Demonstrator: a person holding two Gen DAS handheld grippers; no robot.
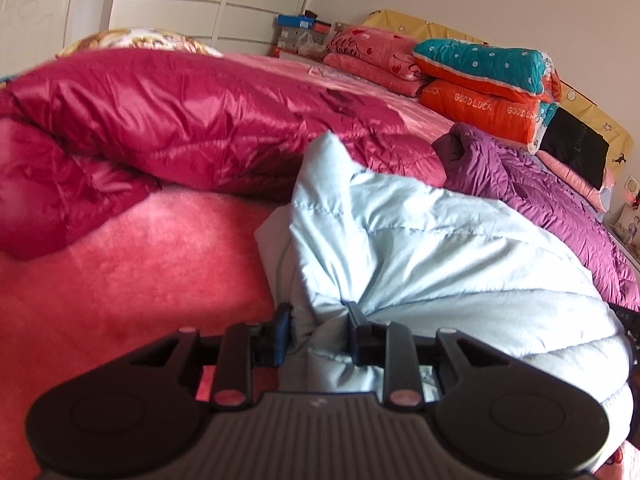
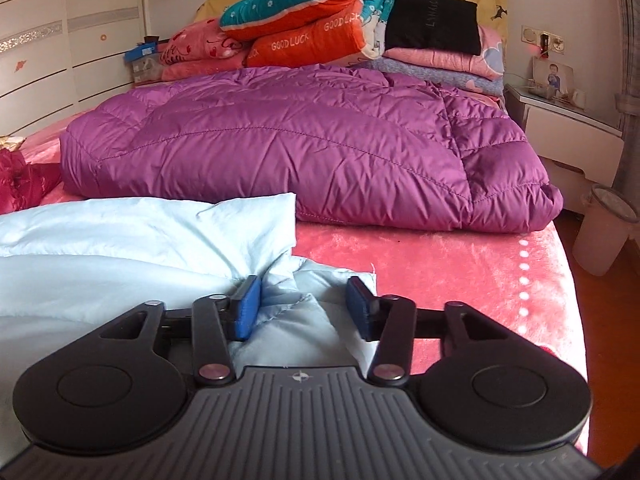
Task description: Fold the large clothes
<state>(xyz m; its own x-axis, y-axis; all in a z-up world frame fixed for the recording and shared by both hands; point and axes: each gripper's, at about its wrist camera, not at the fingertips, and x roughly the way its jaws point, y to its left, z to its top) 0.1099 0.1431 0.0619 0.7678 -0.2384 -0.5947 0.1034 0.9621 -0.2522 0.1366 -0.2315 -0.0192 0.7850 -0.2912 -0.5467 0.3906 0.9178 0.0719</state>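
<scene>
A pale blue padded jacket (image 1: 440, 248) lies bunched on the pink bed; it also shows in the right wrist view (image 2: 120, 248). My left gripper (image 1: 318, 332) has a thick fold of the jacket bulging between its jaws, which press on it. My right gripper (image 2: 304, 304) has its jaws wide apart over a corner of the jacket's edge, with the cloth lying loose between the blue pads (image 2: 248, 308).
A crimson padded coat (image 1: 180, 120) lies at the left. A folded purple padded coat (image 2: 320, 144) lies behind the blue one. Stacked quilts and pillows (image 2: 312, 20) stand at the headboard. The bed's right edge (image 2: 568, 280), a nightstand (image 2: 568, 128) and a bin (image 2: 604, 232) are to the right.
</scene>
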